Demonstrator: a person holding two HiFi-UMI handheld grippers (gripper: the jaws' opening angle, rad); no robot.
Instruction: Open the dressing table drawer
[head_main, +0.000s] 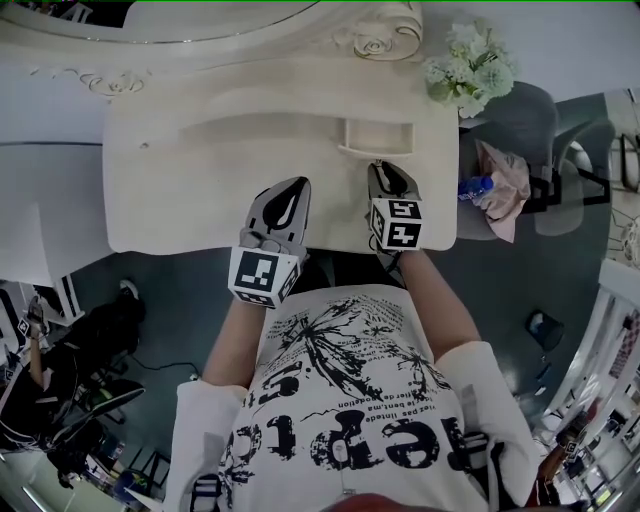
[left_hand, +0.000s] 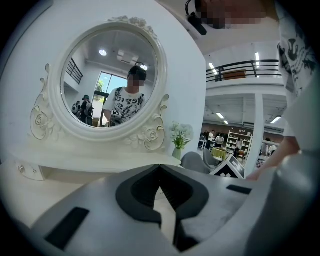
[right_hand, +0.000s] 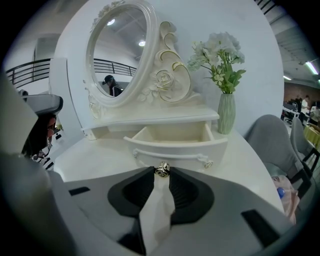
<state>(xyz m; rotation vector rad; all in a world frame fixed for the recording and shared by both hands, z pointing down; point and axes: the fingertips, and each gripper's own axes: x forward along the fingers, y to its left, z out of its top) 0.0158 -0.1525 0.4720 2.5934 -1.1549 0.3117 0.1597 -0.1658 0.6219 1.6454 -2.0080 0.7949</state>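
**A:** One drawer, is it? Which way is it lying from the claws?

**B:** One small cream wooden drawer. It is sitting under the raised shelf on the right half of the white dressing table. It is already standing well out of its slot, with its inside showing. Its little round brass-coloured knob is sitting dead ahead of the right gripper, whose jaws are pinching it at their very tips.

**A:** And the other claw?

**B:** The left gripper is hovering over the bare tabletop with its jaws pressed together on nothing. It is lying off to the drawer's left, the farther of the two. The drawer is sliding along a line straight toward the person, so I'm judging that any further pull is falling to the right hand, drawing back along that line.
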